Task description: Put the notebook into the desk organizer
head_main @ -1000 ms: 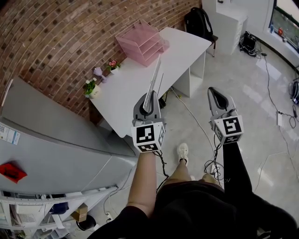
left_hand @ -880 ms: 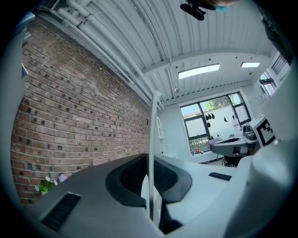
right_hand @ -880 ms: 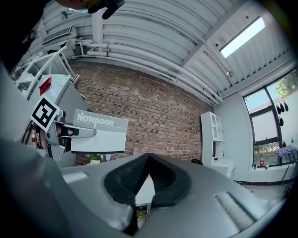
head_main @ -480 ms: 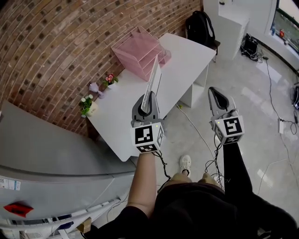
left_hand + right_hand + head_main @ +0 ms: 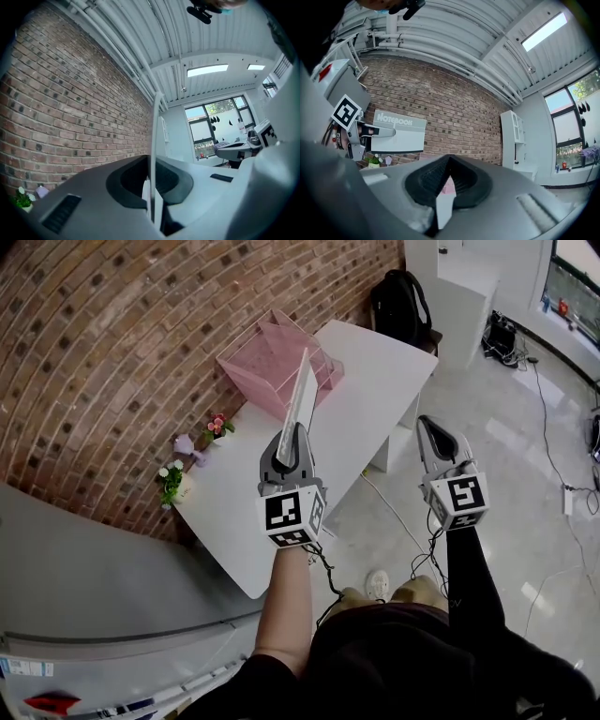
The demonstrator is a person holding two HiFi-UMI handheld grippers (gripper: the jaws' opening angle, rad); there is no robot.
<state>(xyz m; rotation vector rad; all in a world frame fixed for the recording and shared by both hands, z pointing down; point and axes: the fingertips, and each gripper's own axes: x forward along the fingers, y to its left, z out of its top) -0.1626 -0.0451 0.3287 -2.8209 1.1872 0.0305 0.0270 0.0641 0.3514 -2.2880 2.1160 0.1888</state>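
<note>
My left gripper (image 5: 292, 441) is shut on a thin pale grey notebook (image 5: 303, 392), which stands on edge above it, in front of the pink wire desk organizer (image 5: 273, 360). The organizer sits at the wall end of a white desk (image 5: 361, 395). In the left gripper view the notebook (image 5: 153, 150) is a narrow upright edge pinched between the jaws. The right gripper view catches its cover (image 5: 399, 131) from the side, held by the left gripper (image 5: 390, 132), with the organizer (image 5: 448, 187) low between the jaws. My right gripper (image 5: 434, 430) hangs over the floor, shut and empty.
Two small flower pots (image 5: 172, 483) (image 5: 217, 424) stand along the brick wall on the desk. A black backpack (image 5: 397, 294) leans by a white cabinet (image 5: 469, 282). Cables (image 5: 555, 486) trail across the tiled floor. A grey cabinet top (image 5: 84, 568) fills the lower left.
The desk and organizer have slid down and nearer in the head view as the person walks toward them. Both grippers keep their pose, the notebook still pinched.
</note>
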